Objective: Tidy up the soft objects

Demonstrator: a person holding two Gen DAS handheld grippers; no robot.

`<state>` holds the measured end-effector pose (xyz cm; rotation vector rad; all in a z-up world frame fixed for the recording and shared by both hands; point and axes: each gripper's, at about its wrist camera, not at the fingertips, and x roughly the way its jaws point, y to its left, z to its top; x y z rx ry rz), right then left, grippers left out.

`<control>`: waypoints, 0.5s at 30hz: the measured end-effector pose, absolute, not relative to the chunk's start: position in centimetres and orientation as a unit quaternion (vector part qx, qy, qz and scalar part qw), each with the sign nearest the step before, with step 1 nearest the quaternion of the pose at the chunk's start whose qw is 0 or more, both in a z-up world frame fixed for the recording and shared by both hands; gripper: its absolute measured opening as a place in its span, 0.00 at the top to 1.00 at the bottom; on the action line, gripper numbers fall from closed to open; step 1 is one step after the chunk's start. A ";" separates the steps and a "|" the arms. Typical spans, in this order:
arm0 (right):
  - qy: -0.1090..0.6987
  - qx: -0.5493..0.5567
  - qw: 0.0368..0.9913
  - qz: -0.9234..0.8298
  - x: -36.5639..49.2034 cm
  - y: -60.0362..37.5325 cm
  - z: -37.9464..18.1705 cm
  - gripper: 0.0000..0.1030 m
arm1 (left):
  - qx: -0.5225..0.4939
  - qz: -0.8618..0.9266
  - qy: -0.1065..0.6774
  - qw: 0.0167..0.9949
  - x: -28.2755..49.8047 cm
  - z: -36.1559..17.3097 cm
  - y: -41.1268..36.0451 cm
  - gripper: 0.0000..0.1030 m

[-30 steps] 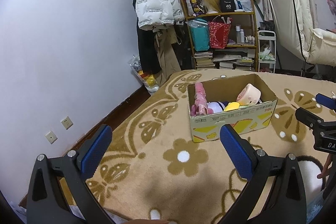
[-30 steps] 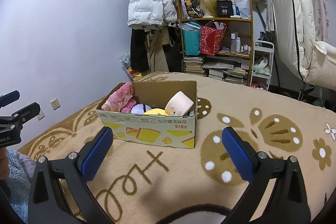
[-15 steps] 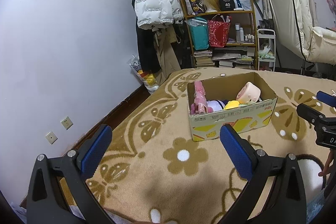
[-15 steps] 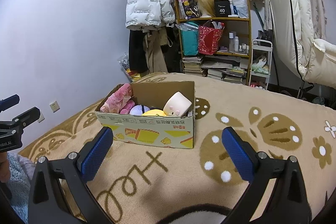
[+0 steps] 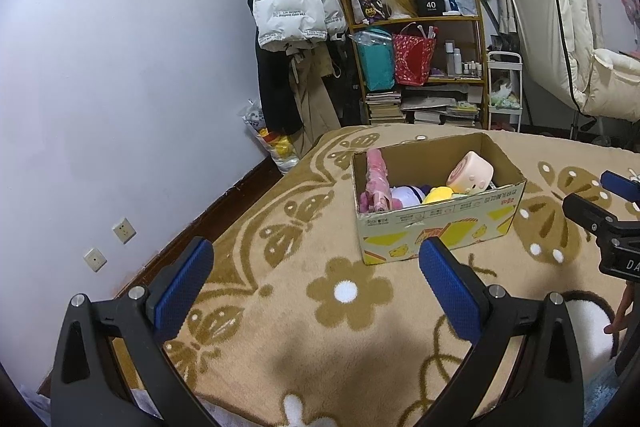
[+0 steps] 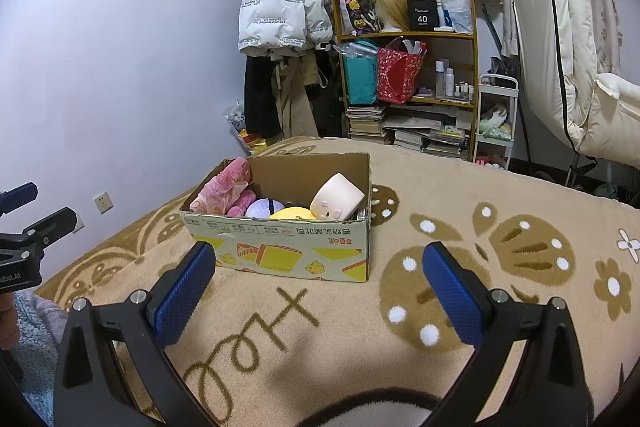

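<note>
A cardboard box (image 5: 440,227) (image 6: 280,247) with yellow print stands on the beige patterned blanket (image 5: 280,267) (image 6: 460,199). Inside lie a pink plush (image 5: 376,183) (image 6: 224,187), a purple-white plush (image 5: 406,195) (image 6: 264,207), a yellow plush (image 5: 438,194) (image 6: 292,213) and a cream cylinder plush with a face (image 5: 470,173) (image 6: 336,197). My left gripper (image 5: 316,279) hovers open in front of the box, empty. My right gripper (image 6: 320,287) is open too, close to the box's front wall, empty. Each gripper shows at the edge of the other's view.
A shelf (image 6: 404,75) with bags, books and bottles stands at the back beside hanging coats (image 6: 280,11). A wall with sockets (image 5: 124,230) runs on the left. A cream padded chair (image 6: 580,67) is at the right. A sleeve (image 6: 32,339) shows bottom left.
Both views have shifted only slightly; the box sits a little lower in the frames. Both grippers stay open and empty.
</note>
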<state>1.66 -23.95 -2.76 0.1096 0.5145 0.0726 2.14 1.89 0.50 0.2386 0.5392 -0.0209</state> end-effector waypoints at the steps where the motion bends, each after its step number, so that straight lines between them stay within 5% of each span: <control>1: 0.255 0.054 0.965 0.036 1.6 -24.0 -2.7 0.00 | 0.118 -0.011 0.265 0.957 2.2 0.5 1.9 0.01; 15: 0.254 0.055 0.965 0.036 1.7 -24.0 -2.7 0.00 | 0.121 -0.011 0.268 0.956 2.3 0.4 1.9 0.01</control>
